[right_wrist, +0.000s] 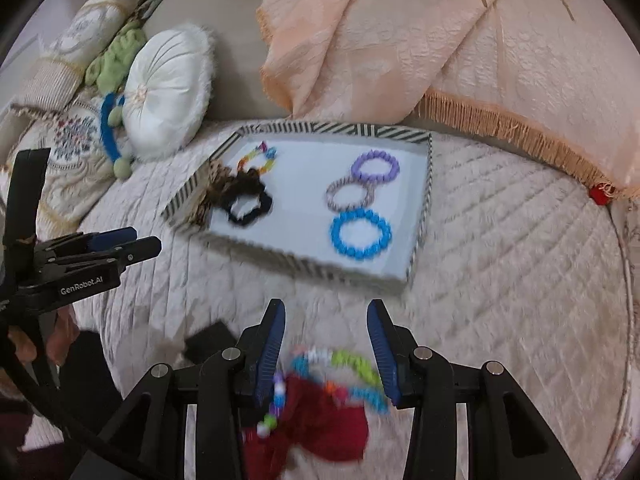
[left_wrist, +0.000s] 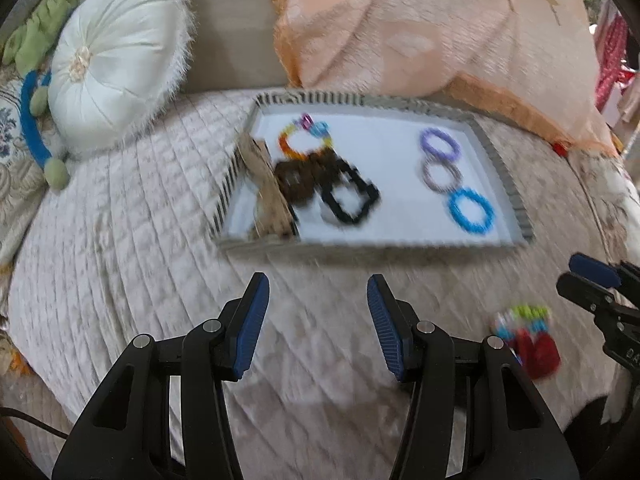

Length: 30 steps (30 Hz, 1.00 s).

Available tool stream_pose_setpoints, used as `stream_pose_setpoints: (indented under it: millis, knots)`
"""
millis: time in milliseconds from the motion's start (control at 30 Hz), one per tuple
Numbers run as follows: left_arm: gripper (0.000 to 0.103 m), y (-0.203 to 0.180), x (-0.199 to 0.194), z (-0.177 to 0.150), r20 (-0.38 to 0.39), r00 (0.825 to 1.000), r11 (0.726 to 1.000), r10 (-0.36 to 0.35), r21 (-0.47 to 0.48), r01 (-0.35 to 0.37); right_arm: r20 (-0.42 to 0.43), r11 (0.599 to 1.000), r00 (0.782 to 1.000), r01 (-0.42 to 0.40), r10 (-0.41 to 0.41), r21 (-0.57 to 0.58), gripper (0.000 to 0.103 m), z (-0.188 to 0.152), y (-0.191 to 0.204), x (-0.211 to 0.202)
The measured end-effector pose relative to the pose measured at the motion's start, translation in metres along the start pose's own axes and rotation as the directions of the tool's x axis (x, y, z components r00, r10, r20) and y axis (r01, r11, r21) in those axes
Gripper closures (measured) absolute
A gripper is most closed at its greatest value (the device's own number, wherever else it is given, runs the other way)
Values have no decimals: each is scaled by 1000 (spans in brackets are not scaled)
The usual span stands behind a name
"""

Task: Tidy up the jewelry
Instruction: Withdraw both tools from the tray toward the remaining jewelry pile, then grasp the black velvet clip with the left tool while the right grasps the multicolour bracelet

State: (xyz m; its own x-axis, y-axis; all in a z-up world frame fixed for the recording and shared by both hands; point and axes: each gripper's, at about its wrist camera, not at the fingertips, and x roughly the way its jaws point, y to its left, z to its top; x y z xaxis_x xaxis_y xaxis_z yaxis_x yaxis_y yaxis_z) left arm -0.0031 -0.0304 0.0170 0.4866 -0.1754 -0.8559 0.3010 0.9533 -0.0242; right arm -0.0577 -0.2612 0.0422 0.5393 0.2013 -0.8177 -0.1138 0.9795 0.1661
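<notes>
Nearest in the right wrist view, the right hand-held gripper (right_wrist: pixel 326 344) stands over a multicoloured bead bracelet (right_wrist: pixel 340 376) and a red scrunchie (right_wrist: pixel 320 424). These two lie together on the quilted bed (right_wrist: pixel 500 260), short of the tray's near edge. The jaws stand part open, and blur hides whether the pads touch the beads, so I cannot tell if anything is gripped. The left hand-held gripper (left_wrist: pixel 318 312) is wide and empty, above bare quilt before the tray (left_wrist: pixel 520 216).

Judging from this, the step in hand is fetching the loose pair into the tray. Take one piece at a time: pinch the bracelet on a single side of its loop so the scrunchie stays down, and lift clear of the striped rim.

Farther off, the tray holds a black scrunchie (right_wrist: pixel 248 204) and a brown one toward its left edge, and three ring bracelets in blue (right_wrist: pixel 360 234), grey and purple toward its right. The open white floor between the groups looks the safest landing spot.
</notes>
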Motion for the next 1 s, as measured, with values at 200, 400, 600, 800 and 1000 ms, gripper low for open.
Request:
stream_pose_setpoints:
  millis: [200,400,600,800,1000]
  knots:
    - [51,-2,-11,-29,-67,991,993,-115,-19,114,-16,1000,1000,-12,12,-4,62,-29,2,-17]
    - [50,-8,-13,-43,-84,986,989,-142,-40,139,-38,992,991,-127,127,-5,62,-51,22,-15]
    - [50,-1,8,-47,-125,989,996,-76,-47,71,-78,980,982,-179,173,-87,63,-60,59,5]
    - [50,6,19,-51,-156,982,992,-104,-90,91,-114,982,988,-120,104,-147,83,-63,66,32]
    - [41,-1,24,-48,-165,970,980,-178,-121,159,-68,980,982,-182,177,-79,91,-63,40,12]
